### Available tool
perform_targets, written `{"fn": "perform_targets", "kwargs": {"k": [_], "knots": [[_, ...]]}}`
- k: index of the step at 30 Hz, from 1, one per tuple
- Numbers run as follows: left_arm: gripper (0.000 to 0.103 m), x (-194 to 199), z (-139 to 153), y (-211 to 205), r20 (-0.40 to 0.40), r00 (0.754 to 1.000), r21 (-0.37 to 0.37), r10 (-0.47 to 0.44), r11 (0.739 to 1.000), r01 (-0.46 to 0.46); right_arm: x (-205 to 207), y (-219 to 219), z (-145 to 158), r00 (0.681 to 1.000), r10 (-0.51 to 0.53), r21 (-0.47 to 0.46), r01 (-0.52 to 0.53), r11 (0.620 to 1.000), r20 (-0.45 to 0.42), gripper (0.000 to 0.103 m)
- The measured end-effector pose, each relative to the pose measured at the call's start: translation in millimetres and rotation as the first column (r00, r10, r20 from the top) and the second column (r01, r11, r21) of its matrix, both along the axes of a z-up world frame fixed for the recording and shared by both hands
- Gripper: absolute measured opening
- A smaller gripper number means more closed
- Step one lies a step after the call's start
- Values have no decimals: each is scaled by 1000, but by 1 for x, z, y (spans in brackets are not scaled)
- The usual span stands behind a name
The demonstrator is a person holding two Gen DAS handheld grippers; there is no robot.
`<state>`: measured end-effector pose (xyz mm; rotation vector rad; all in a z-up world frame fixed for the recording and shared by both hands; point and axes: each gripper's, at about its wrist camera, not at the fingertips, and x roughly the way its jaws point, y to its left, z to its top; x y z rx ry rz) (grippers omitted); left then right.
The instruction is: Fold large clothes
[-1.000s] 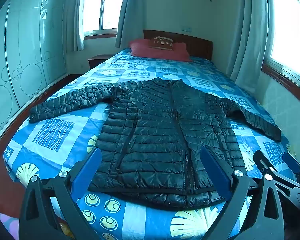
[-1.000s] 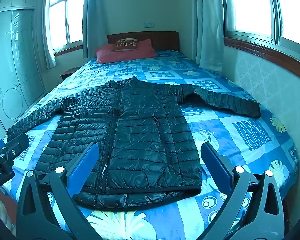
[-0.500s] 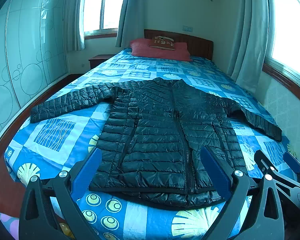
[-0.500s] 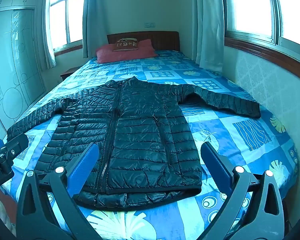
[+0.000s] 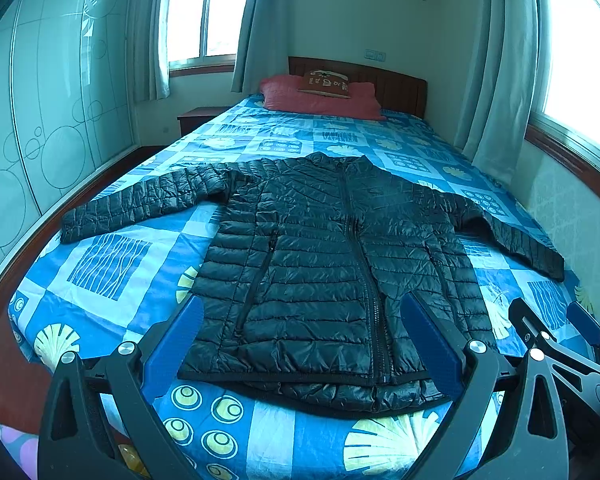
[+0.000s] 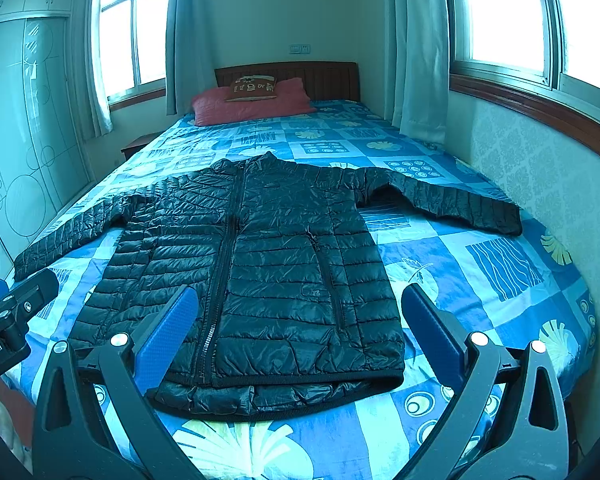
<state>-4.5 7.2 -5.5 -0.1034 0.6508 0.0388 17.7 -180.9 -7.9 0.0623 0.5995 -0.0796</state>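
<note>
A black quilted puffer jacket point(image 5: 332, 264) lies flat and face up on the bed, zipped, both sleeves spread out to the sides; it also shows in the right wrist view point(image 6: 260, 272). My left gripper point(image 5: 302, 330) is open and empty, held above the jacket's hem near the foot of the bed. My right gripper point(image 6: 300, 320) is open and empty too, also above the hem. Each gripper shows at the edge of the other's view: the right gripper point(image 5: 564, 344) and the left gripper point(image 6: 12, 312).
The bed point(image 5: 112, 264) has a blue patterned cover, with red pillows point(image 5: 320, 96) at the wooden headboard. A wardrobe point(image 5: 40, 120) stands left, a nightstand point(image 5: 196, 116) at the back left, and a wall with windows point(image 6: 540, 168) runs close along the right.
Both views have drifted very slightly; the jacket has not moved and both grippers stay open.
</note>
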Motion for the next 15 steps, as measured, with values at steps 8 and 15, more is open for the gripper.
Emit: {"fn": "perform_targets", "kwargs": {"k": [8, 15], "knots": [[98, 1, -4, -2, -10, 1000, 2, -2, 1000, 2, -1, 1, 0, 1000, -1, 0, 1, 1000, 0, 101], [98, 1, -4, -2, -10, 1000, 1, -1, 1000, 1, 0, 0, 0, 1000, 1, -1, -1, 1000, 0, 101]]}}
